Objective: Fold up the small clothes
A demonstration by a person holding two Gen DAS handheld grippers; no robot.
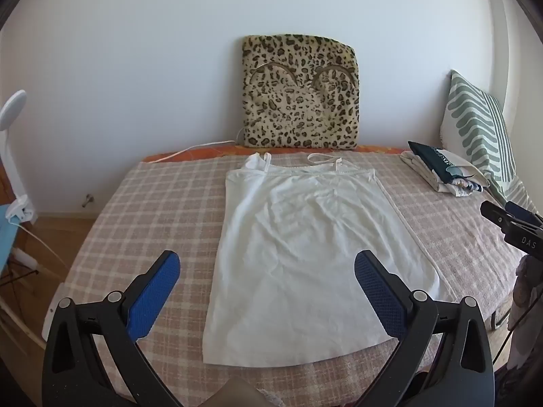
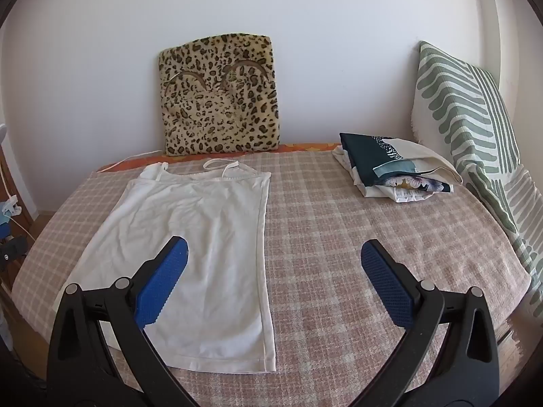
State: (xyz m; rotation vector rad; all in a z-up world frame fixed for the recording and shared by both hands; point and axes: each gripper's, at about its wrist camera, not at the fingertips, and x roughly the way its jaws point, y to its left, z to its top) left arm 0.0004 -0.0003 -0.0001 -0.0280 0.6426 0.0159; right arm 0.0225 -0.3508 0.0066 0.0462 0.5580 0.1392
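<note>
**On the checked bed cover, a white top waits unfolded between two open grippers**

On the checked cover the white camisole lies flat and spread. Its long axis runs away from the person: the straps point to the wall, the hem is at the near edge. The left gripper hovers above the hem, its blue pads wide apart, holding nothing. The right gripper is also wide open and empty. It hangs over the right seam of the garment, with bare cover under its right finger. So each gripper seems nearer to its own side of the hem, and a fold along the length looks probable.

A pile of folded clothes rests far right, well apart from the camisole. A leopard cushion leans on the white wall, a green striped pillow stands at the right. A white lamp is clamped at the left.
</note>
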